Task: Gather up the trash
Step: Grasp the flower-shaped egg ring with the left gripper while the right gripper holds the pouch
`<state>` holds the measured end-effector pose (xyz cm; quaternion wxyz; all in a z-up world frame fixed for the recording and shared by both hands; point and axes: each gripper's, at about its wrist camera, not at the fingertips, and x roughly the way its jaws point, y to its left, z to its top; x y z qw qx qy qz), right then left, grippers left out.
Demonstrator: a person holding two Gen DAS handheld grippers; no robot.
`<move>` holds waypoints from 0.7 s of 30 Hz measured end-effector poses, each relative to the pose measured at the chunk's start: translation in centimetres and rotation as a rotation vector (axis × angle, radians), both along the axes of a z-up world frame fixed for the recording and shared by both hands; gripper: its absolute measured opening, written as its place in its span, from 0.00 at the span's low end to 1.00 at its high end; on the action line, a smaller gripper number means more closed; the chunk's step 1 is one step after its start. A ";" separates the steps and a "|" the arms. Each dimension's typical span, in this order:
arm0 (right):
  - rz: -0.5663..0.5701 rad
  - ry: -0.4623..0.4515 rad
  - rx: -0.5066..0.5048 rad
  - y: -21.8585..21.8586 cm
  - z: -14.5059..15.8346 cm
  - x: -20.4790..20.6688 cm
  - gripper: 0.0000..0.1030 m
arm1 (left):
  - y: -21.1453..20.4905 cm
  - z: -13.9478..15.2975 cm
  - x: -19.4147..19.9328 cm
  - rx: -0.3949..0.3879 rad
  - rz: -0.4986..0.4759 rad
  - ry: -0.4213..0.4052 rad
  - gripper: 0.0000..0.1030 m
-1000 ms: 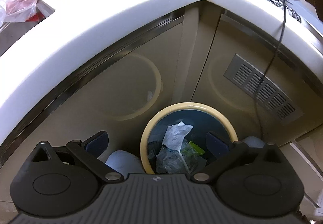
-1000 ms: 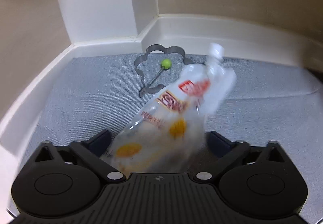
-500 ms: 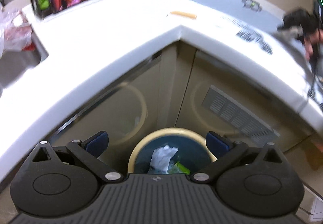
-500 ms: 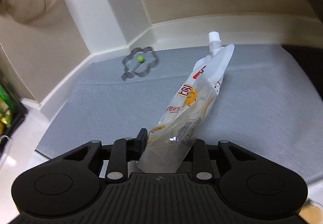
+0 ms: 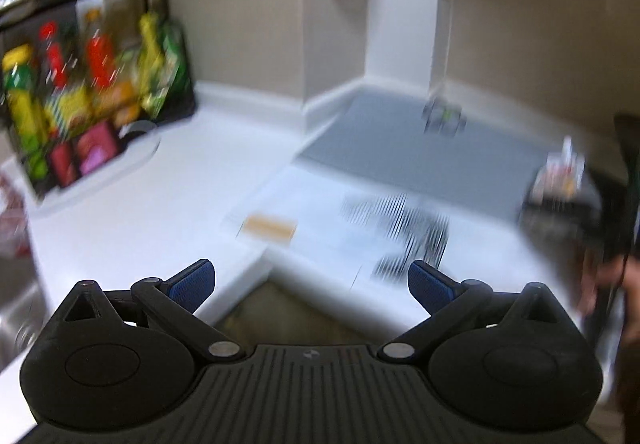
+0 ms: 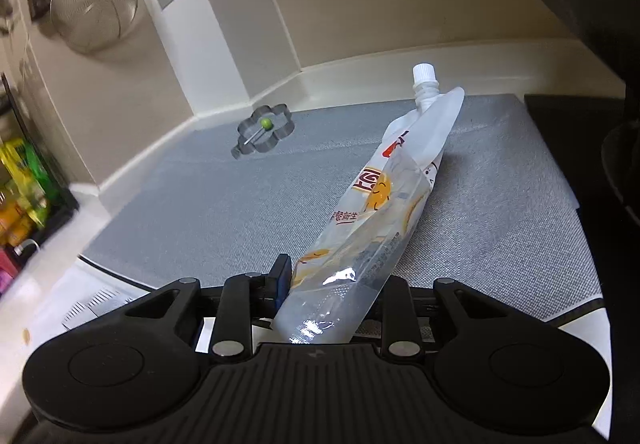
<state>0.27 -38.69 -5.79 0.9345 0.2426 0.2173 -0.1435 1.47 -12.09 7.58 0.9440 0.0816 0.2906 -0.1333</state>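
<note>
Firmly, right tool (image 6: 328, 296) gripping spouted pouch (image 6: 384, 204) (red and orange label, writing unreadable), left tool (image 5: 311, 280) open

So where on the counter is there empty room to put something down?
Bare room: the grey mat between the flower-shaped ring and the pouch held in the right gripper, and the white counter between the bottle rack and the flat tan piece. It is crowded at the rack.

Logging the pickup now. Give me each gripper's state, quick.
Left gripper: open, nothing between its fingers.
Right gripper: shut on the clear spouted pouch, gripping its bottom end, spout pointing away.
</note>
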 end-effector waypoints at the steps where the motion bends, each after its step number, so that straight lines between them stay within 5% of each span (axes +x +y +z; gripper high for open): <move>1: 0.000 -0.006 0.025 -0.4 -0.1 -0.1 0.29 | -1.3 0.5 1.0 -0.015 -0.004 -0.021 1.00; 8: -0.017 -0.007 0.031 -0.7 -0.2 -0.2 0.31 | -11.1 1.6 9.6 -0.096 -0.078 -0.057 1.00; 11: -0.014 -0.004 0.025 -0.7 -0.2 -0.1 0.31 | -14.7 0.6 13.8 -0.176 -0.264 0.027 1.00; 21: -0.012 -0.016 0.048 -1.0 -0.4 -0.3 0.32 | -27.2 -4.0 24.4 -0.080 -0.270 -0.006 1.00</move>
